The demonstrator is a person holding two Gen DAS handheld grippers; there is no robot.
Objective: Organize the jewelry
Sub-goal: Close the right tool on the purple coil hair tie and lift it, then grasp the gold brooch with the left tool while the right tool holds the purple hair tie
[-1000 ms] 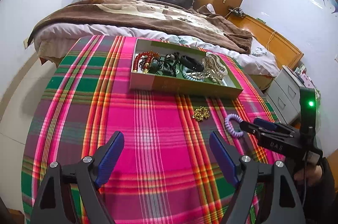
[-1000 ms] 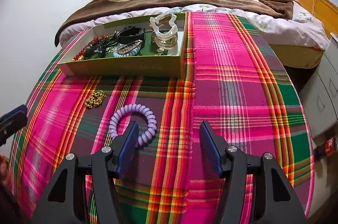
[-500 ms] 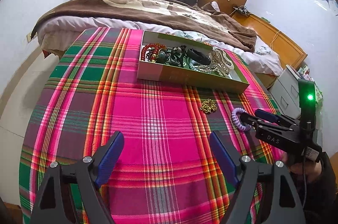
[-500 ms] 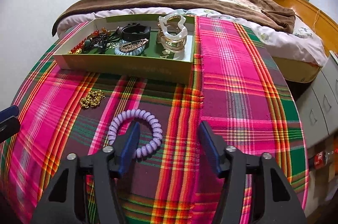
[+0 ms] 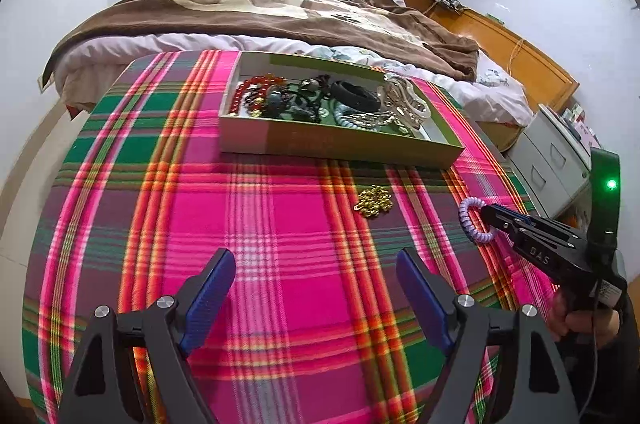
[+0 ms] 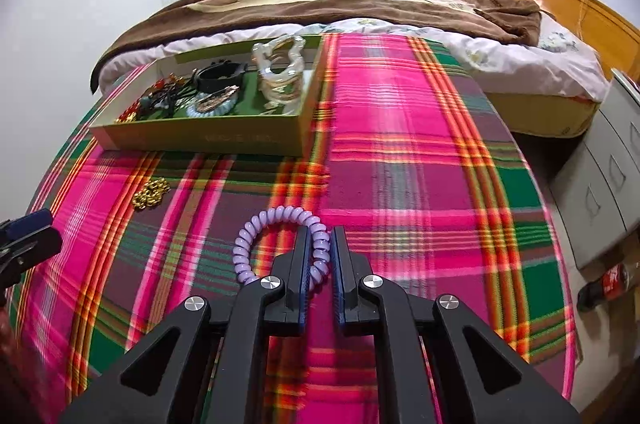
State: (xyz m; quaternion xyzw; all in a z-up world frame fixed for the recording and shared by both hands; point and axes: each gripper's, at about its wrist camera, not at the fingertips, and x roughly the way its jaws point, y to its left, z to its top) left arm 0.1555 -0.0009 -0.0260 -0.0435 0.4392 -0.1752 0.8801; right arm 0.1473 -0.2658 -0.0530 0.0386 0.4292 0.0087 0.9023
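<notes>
Cloth [image 5: 288, 216]: plaid, covers the table; everything sits on it.
Tray [image 6: 208, 140]: far side, already holding beads and bangles.
Right gripper [image 6: 320, 248]: jaws were apart a second ago with the coil only beside one pad; they have just closed and now pinch its near side.
Left gripper [image 5: 316, 300]: jaws wide, nothing between them, unchanged.
Coil [image 6: 276, 220]: lilac, its free loop ahead of the right pads, well short of the tray.
Chain [image 5: 374, 202]: gold, loose between coil and tray.
Meaning: coil secured, probably ready to carry to the tray.
</notes>
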